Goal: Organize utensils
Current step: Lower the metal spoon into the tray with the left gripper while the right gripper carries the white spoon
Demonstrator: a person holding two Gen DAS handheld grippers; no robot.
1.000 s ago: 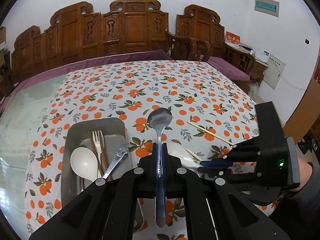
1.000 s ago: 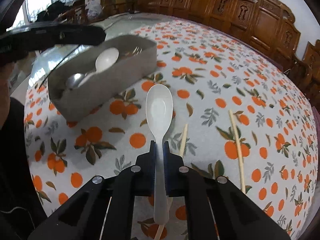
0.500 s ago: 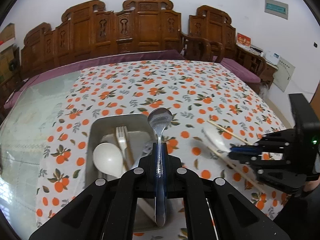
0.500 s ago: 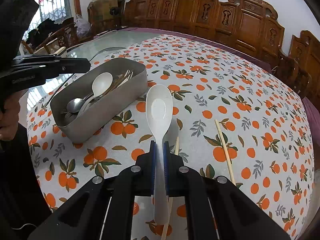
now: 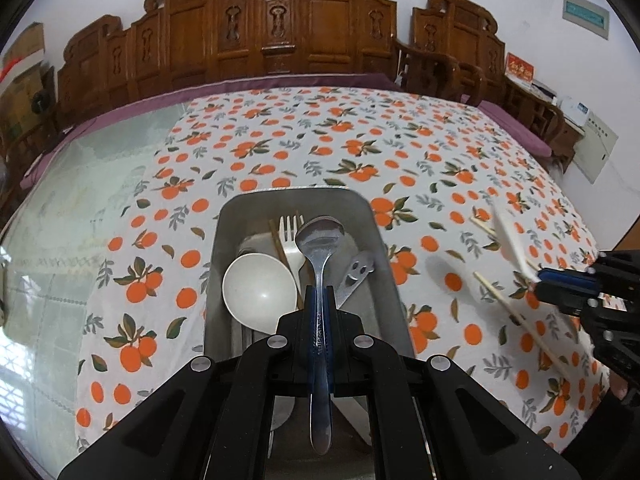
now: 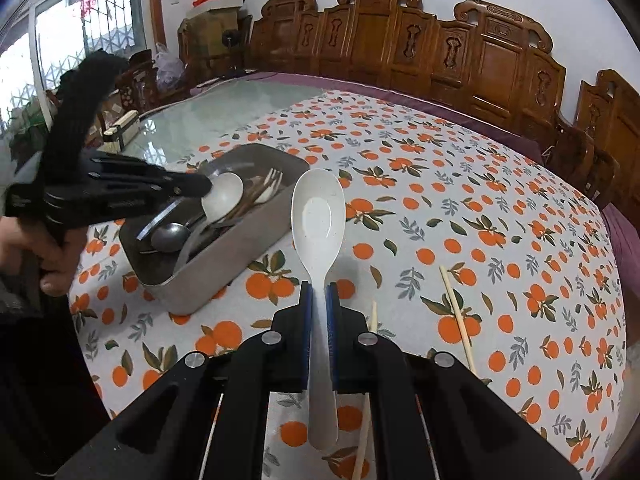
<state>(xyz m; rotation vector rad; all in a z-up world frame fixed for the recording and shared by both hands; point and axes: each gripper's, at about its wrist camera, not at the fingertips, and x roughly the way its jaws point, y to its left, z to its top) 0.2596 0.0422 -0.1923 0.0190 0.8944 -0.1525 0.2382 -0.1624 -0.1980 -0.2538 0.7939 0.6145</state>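
While your left gripper (image 5: 319, 304) pinches a steel spoon (image 5: 320, 240) over the part-filled rectangular metal tray (image 5: 376, 216), your right gripper (image 6: 319, 300) clamps a white plastic spoon (image 6: 318, 208); two wooden chopsticks (image 6: 456, 312) remain on the cloth.

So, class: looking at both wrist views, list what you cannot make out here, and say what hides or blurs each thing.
- Near end of the metal tray, left wrist view: covered by the left tongs.
- White spoon in the right tongs, left wrist view: motion-blurred, shape unclear.
- Chopsticks on the cloth, right wrist view: near ends run behind the tongs' body.
- Utensils under the white ladle in the tray: stacked, handles hidden.
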